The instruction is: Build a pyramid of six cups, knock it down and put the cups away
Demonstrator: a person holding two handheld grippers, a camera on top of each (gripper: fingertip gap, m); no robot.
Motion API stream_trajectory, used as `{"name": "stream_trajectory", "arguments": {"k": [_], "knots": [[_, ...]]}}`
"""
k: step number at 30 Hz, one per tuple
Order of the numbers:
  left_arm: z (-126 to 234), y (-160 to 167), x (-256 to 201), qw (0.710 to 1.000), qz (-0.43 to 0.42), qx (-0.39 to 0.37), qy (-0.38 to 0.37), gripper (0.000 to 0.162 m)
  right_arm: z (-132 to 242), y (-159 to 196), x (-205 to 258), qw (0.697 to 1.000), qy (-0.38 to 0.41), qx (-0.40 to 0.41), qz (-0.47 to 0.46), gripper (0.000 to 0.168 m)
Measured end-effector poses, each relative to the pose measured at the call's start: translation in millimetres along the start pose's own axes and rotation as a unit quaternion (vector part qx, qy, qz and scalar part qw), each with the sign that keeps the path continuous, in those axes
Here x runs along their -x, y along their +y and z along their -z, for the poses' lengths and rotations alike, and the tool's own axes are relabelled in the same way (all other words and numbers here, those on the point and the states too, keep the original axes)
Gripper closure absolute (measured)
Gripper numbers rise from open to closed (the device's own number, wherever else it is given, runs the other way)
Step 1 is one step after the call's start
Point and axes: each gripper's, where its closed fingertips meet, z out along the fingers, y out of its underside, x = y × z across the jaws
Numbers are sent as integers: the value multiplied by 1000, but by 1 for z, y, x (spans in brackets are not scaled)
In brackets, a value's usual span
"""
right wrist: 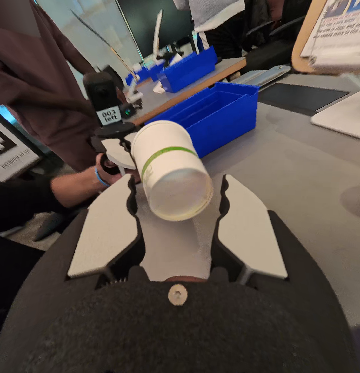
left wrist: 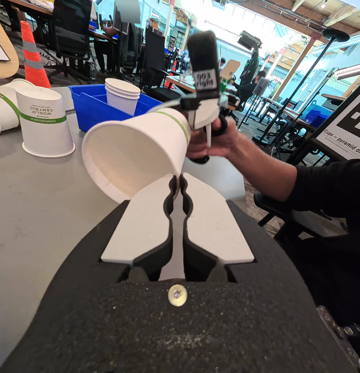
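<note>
A white paper cup with a green band (left wrist: 134,149) lies on its side in the air above the grey table (left wrist: 34,201). My left gripper (left wrist: 178,177) is shut on its rim, and the mouth faces the left wrist camera. In the right wrist view the cup's (right wrist: 171,171) base points at my right gripper (right wrist: 178,177), which is open, with the base between the fingertips and touching neither. A stack of three cups (left wrist: 122,94) stands in the blue bin (left wrist: 90,109). One cup (left wrist: 45,121) stands upside down on the table, and others (left wrist: 3,109) lie beside it.
The blue bin (right wrist: 215,121) sits just behind the held cup. A white monitor foot (right wrist: 346,119) stands at the table's right. A person's forearm (left wrist: 276,177) reaches in from the right. An orange cone (left wrist: 33,56) and a sign board (left wrist: 348,129) stand off the table.
</note>
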Motion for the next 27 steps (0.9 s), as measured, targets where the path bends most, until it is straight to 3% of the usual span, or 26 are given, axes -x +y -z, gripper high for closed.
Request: {"name": "stream_trajectory", "arguments": {"k": [4, 6, 11, 14, 19, 27], "knots": [[-1, 8, -2, 1000, -10, 11, 1, 159, 13, -32, 3, 991, 34, 90, 88, 85], [-4, 13, -2, 1000, -14, 23, -1, 159, 7, -38, 3, 975, 47, 173, 130, 79], [-7, 19, -4, 999, -29, 35, -4, 159, -21, -12, 13, 900, -11, 398, 177, 79], [-8, 19, -3, 999, -32, 36, -8, 159, -36, 7, 12, 853, -30, 490, 176, 86], [-8, 23, 0, 998, -47, 45, -17, 159, -56, 26, 8, 815, -48, 557, 149, 85], [-11, 26, 6, 997, -53, 50, -29, 159, -65, 30, 8, 802, -52, 571, 168, 95]]}}
